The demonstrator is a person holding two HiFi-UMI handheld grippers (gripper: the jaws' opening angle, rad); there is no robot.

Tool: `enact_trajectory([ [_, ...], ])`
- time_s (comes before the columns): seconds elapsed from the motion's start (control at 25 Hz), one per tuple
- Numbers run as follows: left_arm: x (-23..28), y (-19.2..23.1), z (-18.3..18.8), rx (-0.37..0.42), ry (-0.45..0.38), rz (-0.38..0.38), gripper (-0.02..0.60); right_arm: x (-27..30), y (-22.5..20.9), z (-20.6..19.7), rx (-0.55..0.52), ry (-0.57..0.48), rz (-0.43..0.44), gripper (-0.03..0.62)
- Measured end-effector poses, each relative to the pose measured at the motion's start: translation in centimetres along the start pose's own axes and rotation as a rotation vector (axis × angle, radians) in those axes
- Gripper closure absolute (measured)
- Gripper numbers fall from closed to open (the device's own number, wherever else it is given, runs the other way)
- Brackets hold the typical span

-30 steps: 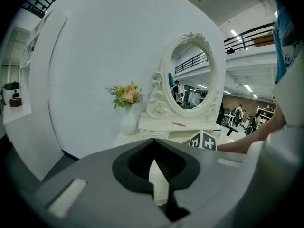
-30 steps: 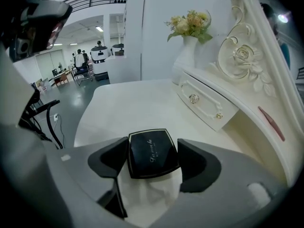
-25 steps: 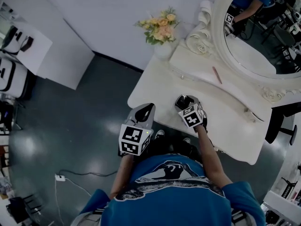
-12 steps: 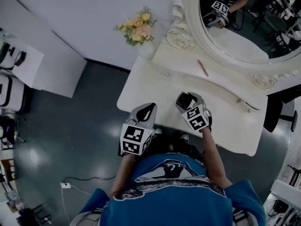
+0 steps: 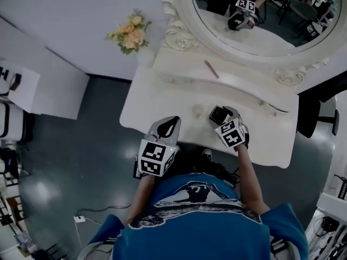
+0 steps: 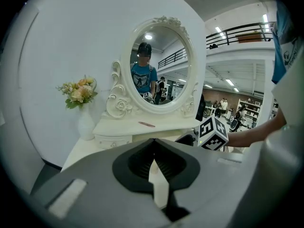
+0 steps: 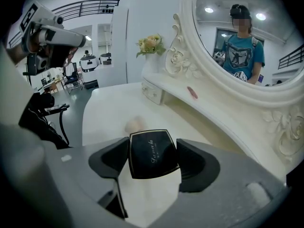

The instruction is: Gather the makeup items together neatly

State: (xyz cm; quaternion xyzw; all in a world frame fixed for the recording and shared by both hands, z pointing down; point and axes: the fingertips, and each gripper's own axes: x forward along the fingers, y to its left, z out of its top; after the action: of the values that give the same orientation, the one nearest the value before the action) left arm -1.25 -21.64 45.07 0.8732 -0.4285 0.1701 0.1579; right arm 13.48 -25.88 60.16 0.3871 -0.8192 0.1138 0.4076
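1. Occlusion: in the head view, the oval white-framed mirror [image 5: 260, 20] is cut off by the top edge. The person's torso covers the front rim of the white dressing table [image 5: 146, 104]. A small pale round item [image 5: 198, 111] lies on the tabletop just left of the right gripper. It is too blurred in every view to identify.
2. Containers: a white vase [image 5: 145, 56] at the table's rear left corner holds a bunch of yellow and peach flowers [image 5: 128, 33]. A small closed white drawer [image 7: 153, 93] sits under the raised shelf, its contents unseen.
3. Tools: the right gripper [image 7: 153, 158] has its jaws clamped on either side of a black square compact with gold script [image 7: 152, 151], held above the tabletop near its middle. The left gripper [image 6: 153, 151] has its jaws closed together on nothing, at the table's front left edge.
4. Counts: two grippers, one compact, one slim pink stick [image 5: 211, 69] on the raised shelf below the mirror, one pale round item, one vase.
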Motion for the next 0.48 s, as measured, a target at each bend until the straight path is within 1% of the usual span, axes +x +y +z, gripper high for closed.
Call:
enact_trajectory([
  [0.2,0.6,-1.1,0.1,-0.001,0.010,0.024,0.566,0.5,-0.5,-2.0,-0.032,0.037,0.036,0.279],
  [0.44,0.6,-0.9,-0.2,-0.026,0.019,0.094,0.566,3.0,0.0,-4.6,-0.073,0.094,0.110,0.279],
  [0.48,0.5,-0.8,-0.3,-0.031,0.021,0.106,0.566,3.4,0.2,-5.0,-0.087,0.094,0.120,0.272],
])
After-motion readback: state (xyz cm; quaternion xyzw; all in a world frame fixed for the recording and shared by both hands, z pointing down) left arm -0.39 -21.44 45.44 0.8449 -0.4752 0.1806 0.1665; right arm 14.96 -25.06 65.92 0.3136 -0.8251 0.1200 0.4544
